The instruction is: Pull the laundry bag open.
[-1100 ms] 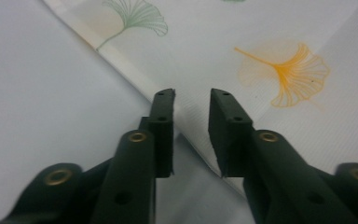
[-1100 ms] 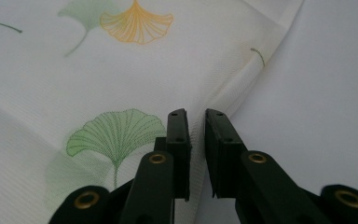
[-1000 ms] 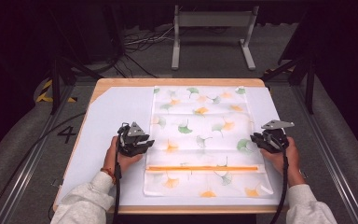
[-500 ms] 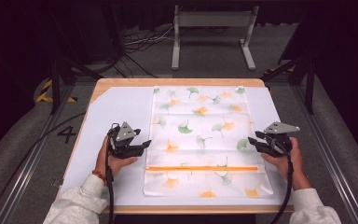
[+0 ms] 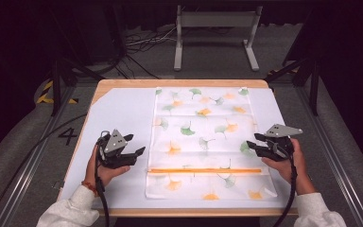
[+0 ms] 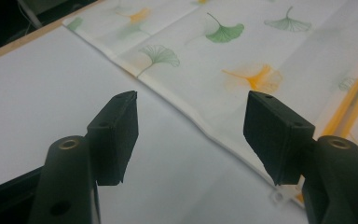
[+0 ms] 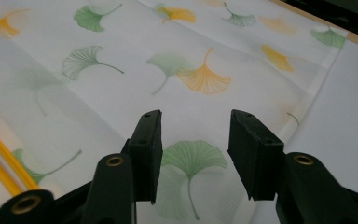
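Note:
A white cloth (image 5: 203,137) printed with green and orange ginkgo leaves lies flat on the white mat, with an orange stripe (image 5: 203,170) across its near part. My left gripper (image 5: 138,143) hovers just left of the cloth's left edge. Its jaws have just been opening, and nothing is between them (image 6: 191,100); the cloth's hem (image 6: 200,126) lies below. At the cloth's right edge is my right gripper (image 5: 251,141). Its jaws have also just been opening, and they stand empty (image 7: 195,116) above a green leaf (image 7: 191,161).
The white mat (image 5: 118,113) covers a wooden table whose rim (image 5: 123,83) shows at the back. A grey metal stand (image 5: 215,33) and cables sit on the floor behind. Metal rails run along both sides of the table.
Both grippers' jaws have opened wider. The left hand has drawn away leftward from the cloth's edge and risen a little. The right hand has lifted slightly. The cloth lies unchanged.

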The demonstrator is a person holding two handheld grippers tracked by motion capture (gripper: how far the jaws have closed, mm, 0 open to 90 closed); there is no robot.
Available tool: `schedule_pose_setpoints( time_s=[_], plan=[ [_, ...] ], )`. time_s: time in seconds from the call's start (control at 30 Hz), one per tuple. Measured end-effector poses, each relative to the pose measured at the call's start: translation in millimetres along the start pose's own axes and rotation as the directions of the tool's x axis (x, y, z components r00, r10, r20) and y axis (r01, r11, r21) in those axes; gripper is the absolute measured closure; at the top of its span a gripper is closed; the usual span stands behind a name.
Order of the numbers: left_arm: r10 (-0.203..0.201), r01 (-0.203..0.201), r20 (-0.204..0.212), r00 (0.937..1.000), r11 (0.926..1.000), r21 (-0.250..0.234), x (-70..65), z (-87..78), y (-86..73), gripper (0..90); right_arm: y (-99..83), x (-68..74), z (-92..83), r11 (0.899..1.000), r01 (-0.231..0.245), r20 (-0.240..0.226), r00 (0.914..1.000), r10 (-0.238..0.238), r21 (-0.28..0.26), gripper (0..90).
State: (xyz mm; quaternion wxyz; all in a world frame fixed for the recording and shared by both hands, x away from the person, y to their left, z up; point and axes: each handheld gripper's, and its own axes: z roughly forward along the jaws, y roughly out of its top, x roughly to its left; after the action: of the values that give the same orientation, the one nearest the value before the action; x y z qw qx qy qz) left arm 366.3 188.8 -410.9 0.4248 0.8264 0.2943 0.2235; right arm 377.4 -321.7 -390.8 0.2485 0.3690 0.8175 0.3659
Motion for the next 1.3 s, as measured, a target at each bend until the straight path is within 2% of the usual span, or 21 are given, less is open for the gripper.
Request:
schedule_pose_setpoints(
  time_s=[0.2,0.43,0.63,0.73,0.87,1.0,1.07,1.1,1.13,1.17,1.23,1.3],
  plan=[
    [-0.021,0.021,0.0,0.9998,0.9997,-0.007,-0.5,-14.7,-10.4,34.8,8.6,12.3,0.6,0.999,0.037,-0.032,0.9988,-0.037,-0.007,54.9],
    [-0.044,0.044,-0.003,0.999,0.999,0.012,-1.4,-28.2,-25.7,30.5,14.4,27.4,5.3,0.997,0.072,-0.069,0.995,-0.072,0.002,54.4],
    [-0.059,0.059,0.006,0.9982,0.9981,0.019,-9.2,-37.7,-35.4,26.0,27.8,44.9,6.7,0.996,0.088,-0.131,0.9873,-0.09,-0.022,54.4],
    [-0.059,0.058,0.019,0.9981,0.9981,0.02,-14.1,-40.6,-38.2,25.3,39.6,60.8,8.6,0.992,0.119,-0.169,0.9779,-0.124,-0.04,54.5],
    [-0.051,0.05,0.03,0.9983,0.9983,0.032,-19.5,-42.0,-42.0,24.0,53.1,82.6,15.3,0.984,0.17,-0.222,0.959,-0.176,-0.047,54.5],
    [-0.061,0.059,0.055,0.9966,0.9977,0.035,-23.4,-42.4,-43.3,25.9,66.6,103.9,27.4,0.975,0.216,-0.283,0.9333,-0.222,-0.051,56.5],
    [-0.049,0.046,0.075,0.996,0.9983,0.034,-26.0,-42.7,-42.9,33.5,75.5,114.3,34.3,0.972,0.225,-0.306,0.9232,-0.233,-0.062,58.4],
    [-0.043,0.04,0.105,0.9935,0.9986,0.034,-26.9,-42.9,-43.0,38.6,78.2,117.1,36.4,0.972,0.227,-0.317,0.9187,-0.235,-0.063,59.2],
    [-0.043,0.04,0.126,0.9911,0.9988,0.029,-27.6,-42.9,-43.5,48.5,83.1,121.5,40.4,0.971,0.23,-0.328,0.9141,-0.238,-0.065,60.7],
    [-0.046,0.043,0.139,0.9892,0.9987,0.03,-29.3,-42.6,-44.0,52.0,85.9,124.3,43.0,0.971,0.229,-0.336,0.9113,-0.238,-0.067,61.9],
    [-0.028,0.021,0.152,0.988,0.9988,0.044,-33.1,-41.7,-45.0,59.1,93.0,132.0,50.8,0.969,0.239,-0.357,0.9013,-0.246,-0.064,62.5],
    [-0.026,0.019,0.161,0.9866,0.9988,0.046,-35.9,-41.6,-45.6,64.7,98.7,139.8,59.0,0.966,0.249,-0.368,0.8946,-0.254,-0.063,63.4]
  ],
)
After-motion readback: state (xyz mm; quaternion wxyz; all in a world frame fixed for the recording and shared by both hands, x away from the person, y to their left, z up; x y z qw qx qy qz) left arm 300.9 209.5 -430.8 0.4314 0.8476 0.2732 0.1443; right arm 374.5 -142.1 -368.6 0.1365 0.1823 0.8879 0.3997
